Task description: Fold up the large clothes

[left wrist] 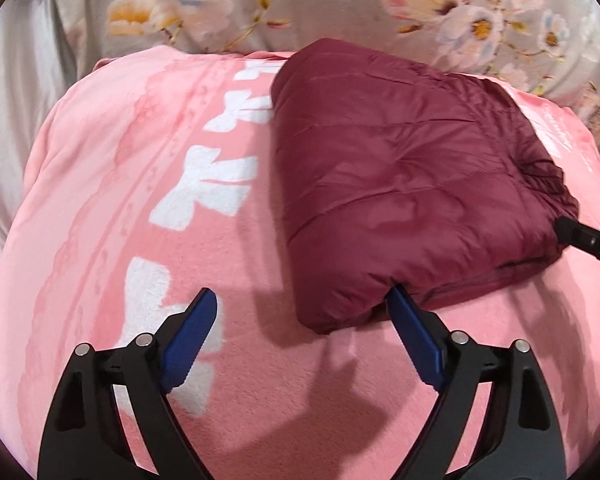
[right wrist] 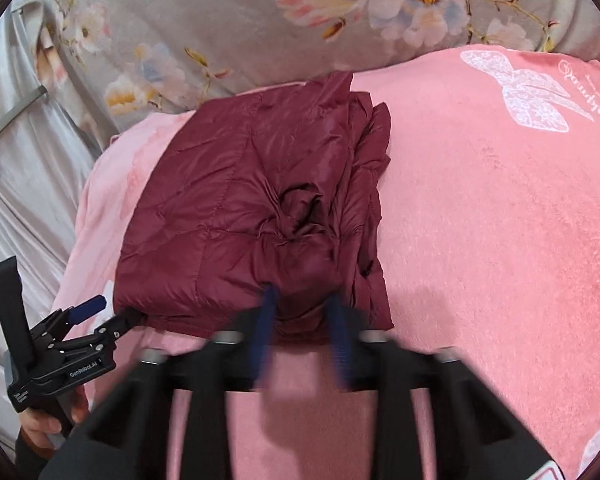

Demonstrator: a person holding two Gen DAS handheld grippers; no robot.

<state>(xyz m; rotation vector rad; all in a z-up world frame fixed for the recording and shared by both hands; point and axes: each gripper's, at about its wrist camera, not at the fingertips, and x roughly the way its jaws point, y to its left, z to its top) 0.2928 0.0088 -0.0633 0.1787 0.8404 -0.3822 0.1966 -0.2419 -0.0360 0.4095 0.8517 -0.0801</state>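
A maroon quilted jacket [left wrist: 404,184] lies folded in a thick bundle on a pink blanket [left wrist: 100,200]; it also shows in the right wrist view [right wrist: 240,208]. My left gripper [left wrist: 300,300] is open at the bundle's near corner, its right blue finger [left wrist: 412,328] tucked against the jacket's edge, its left finger over bare blanket. From the right wrist view the left gripper [right wrist: 108,312] sits at the bundle's left corner. My right gripper [right wrist: 300,304] is blurred, its fingers partly apart at the jacket's near edge; a grip is unclear.
The pink blanket [right wrist: 500,240] has white bow prints and covers the bed. A grey floral sheet [right wrist: 228,20] lies behind it, with grey fabric [right wrist: 28,168] at the left. A hand [right wrist: 40,424] holds the left gripper's handle.
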